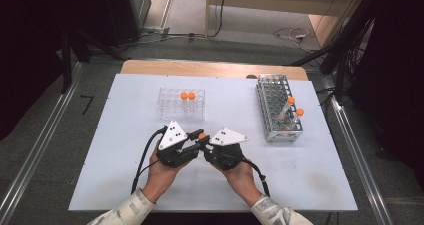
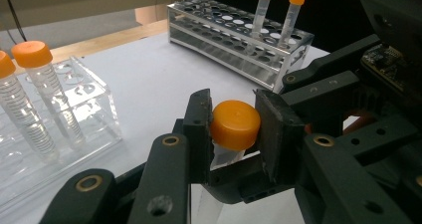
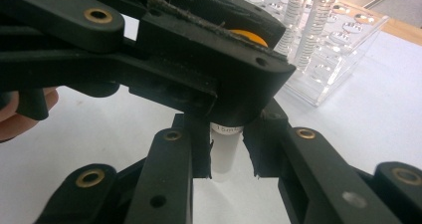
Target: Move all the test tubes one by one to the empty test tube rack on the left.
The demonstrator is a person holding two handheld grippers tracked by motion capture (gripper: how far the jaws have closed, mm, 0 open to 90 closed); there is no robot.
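A: Orange-capped clear plastic tube (image 1: 202,136): high view. Where is it located?

B: Between the two hands, above the white table (image 1: 125,175), near its front edge. The left gripper (image 1: 192,141) and the right gripper (image 1: 206,144) meet on it. A clear acrylic rack (image 1: 182,105) with two capped tubes stands behind; a metal wire rack (image 1: 278,107) with two more stands at the right.

A: Left gripper view. Jaw state?

B: Clenched. Both pads press the sides of the orange screw cap (image 2: 235,124); the tube body hangs below it.

A: Right gripper view. Jaw state?

B: Clenched on the tube body (image 3: 225,152), just below the cap, with the other gripper crossing above.

A: Step in hand?

B: Judged: cap removal. One gripper fixes the body, the other holds the cap.

A: Requirement for the next move?

B: Rotate the cap about the tube axis while the body grip stays firm. Keep both axes aligned; a skewed pull may slip the smooth plastic.
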